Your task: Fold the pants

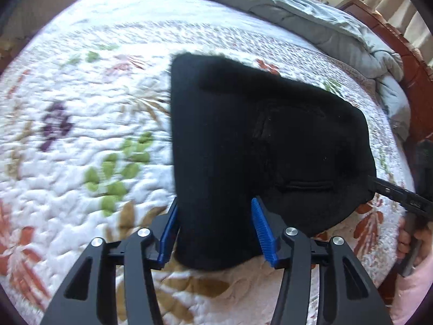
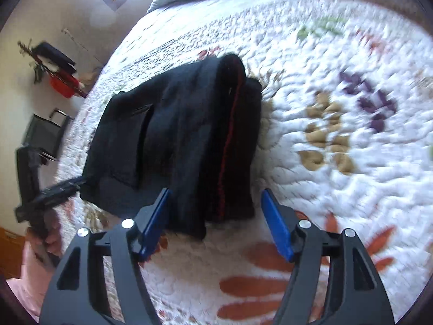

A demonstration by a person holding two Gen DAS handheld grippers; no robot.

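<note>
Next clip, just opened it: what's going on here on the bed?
A person with a tool in each hand is folding black pants on a floral quilt. The pants already lie in a compact folded bundle. Both tools are open: the left tool straddles the near end of the bundle, and the right tool hangs just before the bundle's near edge from the other side. Neither is clamped on the cloth. A grey comforter is bunched at the far edge.

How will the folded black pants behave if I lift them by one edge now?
The pants will probably sag and unfold: they are soft fabric, with loosely stacked layers and a free edge near the right gripper. They look thick, so likely somewhat heavy. On the textured quilt they would probably drag and bunch rather than slide.
</note>
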